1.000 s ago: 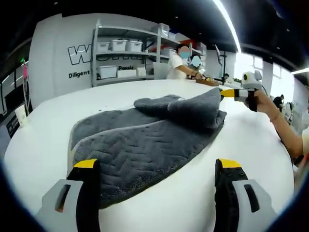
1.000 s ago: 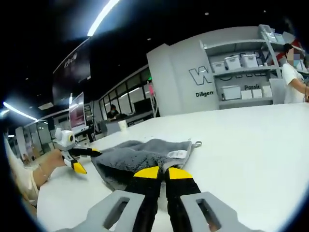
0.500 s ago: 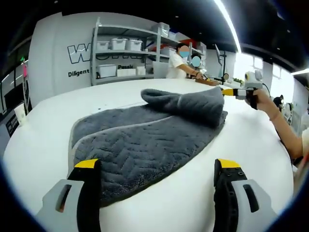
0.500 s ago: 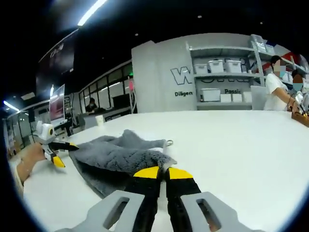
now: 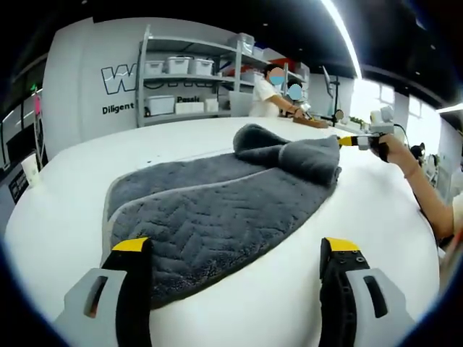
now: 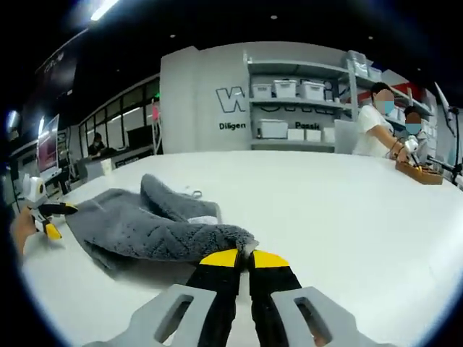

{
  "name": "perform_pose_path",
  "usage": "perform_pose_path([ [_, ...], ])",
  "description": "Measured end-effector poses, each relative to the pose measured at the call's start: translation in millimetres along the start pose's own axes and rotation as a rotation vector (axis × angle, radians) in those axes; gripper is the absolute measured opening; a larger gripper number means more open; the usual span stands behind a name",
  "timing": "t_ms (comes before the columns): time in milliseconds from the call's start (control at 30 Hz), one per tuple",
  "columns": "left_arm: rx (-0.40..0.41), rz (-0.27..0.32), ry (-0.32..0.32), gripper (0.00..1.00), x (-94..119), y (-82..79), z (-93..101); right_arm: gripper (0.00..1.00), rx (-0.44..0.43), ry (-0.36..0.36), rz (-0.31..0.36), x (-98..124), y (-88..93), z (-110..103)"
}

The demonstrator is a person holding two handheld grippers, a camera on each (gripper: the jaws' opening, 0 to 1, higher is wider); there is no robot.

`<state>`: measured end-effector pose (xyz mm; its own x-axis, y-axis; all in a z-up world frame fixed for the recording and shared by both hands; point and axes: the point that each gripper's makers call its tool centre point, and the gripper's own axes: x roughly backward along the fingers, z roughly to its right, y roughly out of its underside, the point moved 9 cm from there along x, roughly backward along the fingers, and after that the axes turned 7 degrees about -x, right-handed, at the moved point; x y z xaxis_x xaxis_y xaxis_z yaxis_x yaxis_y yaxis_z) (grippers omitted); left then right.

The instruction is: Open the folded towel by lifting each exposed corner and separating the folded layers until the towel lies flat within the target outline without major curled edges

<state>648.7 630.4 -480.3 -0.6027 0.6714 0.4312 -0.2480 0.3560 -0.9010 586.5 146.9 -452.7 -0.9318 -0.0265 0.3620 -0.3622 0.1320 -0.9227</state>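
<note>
On the white table [image 5: 65,217], the grey towel [image 5: 210,210] lies partly unfolded, far end bunched. The right gripper [image 6: 244,258] apparently pinches its corner. The left gripper [image 5: 239,249] gapes wide beside the near edge.

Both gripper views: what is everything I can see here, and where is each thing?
towel: one, dark grey, on the table, far end bunched up.
table: one, white, under the towel.
shelf unit: one, grey, by the back wall, holding white bins.
people: two, in the background near the shelves.
left gripper: one, grey with yellow tips, jaws wide apart over the towel's near edge.
right gripper: one, same colours, jaws closed on the towel's edge.
person's hand: one, holding the right gripper.
</note>
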Motion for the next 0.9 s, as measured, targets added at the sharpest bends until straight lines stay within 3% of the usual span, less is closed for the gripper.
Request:
perform_pose_path([
  [633,0.007,-0.003,0.001,0.94,2.0,0.7,2.1,0.00,0.135,0.328,-0.128,13.4,14.2,54.1],
  [833,0.006,-0.005,0.001,0.94,2.2,0.8,2.1,0.00,0.168,0.377,-0.128,17.5,14.1,61.8],
  [900,0.008,-0.005,0.002,0.93,2.4,0.7,1.4,0.00,0.215,0.416,-0.131,20.2,11.5,63.6],
])
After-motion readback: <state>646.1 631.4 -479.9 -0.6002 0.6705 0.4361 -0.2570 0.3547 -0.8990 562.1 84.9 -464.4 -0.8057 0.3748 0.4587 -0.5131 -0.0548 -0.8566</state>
